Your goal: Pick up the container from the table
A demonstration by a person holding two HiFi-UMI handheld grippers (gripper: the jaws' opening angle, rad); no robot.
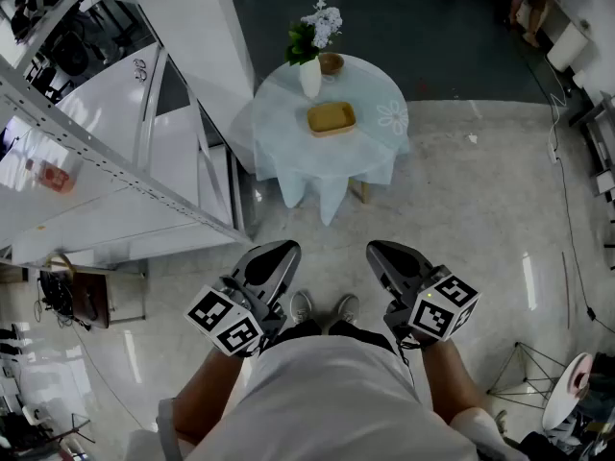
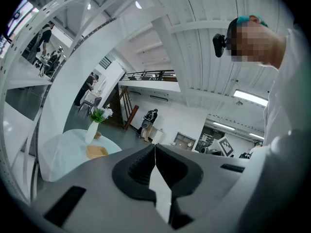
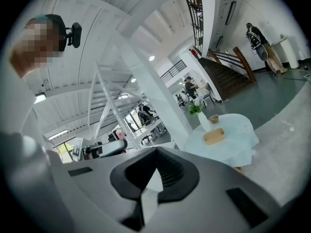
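The container (image 1: 332,118) is a shallow tan wooden tray lying on a small round table (image 1: 380,89) covered with a pale cloth, far ahead of me. It also shows in the left gripper view, container (image 2: 96,152), and in the right gripper view, container (image 3: 214,136). My left gripper (image 1: 279,250) and right gripper (image 1: 382,250) are held close to my body, side by side, well short of the table. Both point toward it. The left gripper (image 2: 155,147) has its jaws together with nothing between them, and so does the right gripper (image 3: 156,152).
A white vase with flowers (image 1: 310,73) and a small brown bowl (image 1: 332,62) stand behind the tray. A white steel stair frame (image 1: 115,161) fills the left side. My shoes (image 1: 324,307) are on a glossy floor. A cable (image 1: 567,209) and a round stand (image 1: 569,392) lie at the right.
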